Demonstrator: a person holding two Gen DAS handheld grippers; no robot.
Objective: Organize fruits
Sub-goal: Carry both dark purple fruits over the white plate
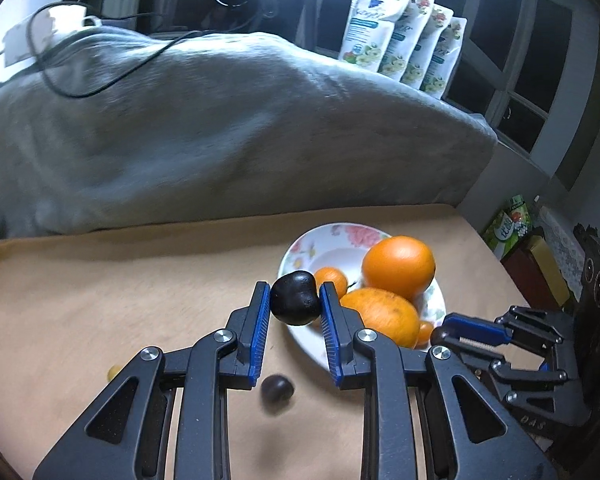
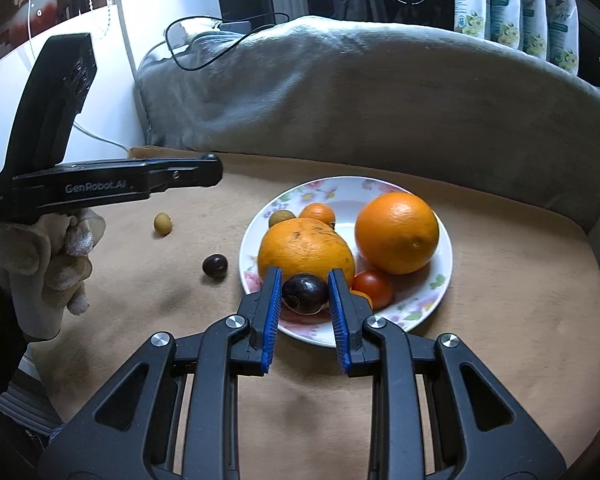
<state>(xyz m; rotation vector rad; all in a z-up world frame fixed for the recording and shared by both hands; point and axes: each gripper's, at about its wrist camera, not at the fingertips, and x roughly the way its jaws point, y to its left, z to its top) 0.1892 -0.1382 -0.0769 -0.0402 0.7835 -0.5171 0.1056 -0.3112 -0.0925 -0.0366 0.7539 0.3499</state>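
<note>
Two oranges plated; three dark plums, two gripped.

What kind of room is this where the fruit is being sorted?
Probably a room in someone's home, not a lab. A rumpled grey blanket lies behind the tan cloth-covered surface, the fruit sits on a floral china plate, and white flower-printed refill pouches line a dark window.
</note>
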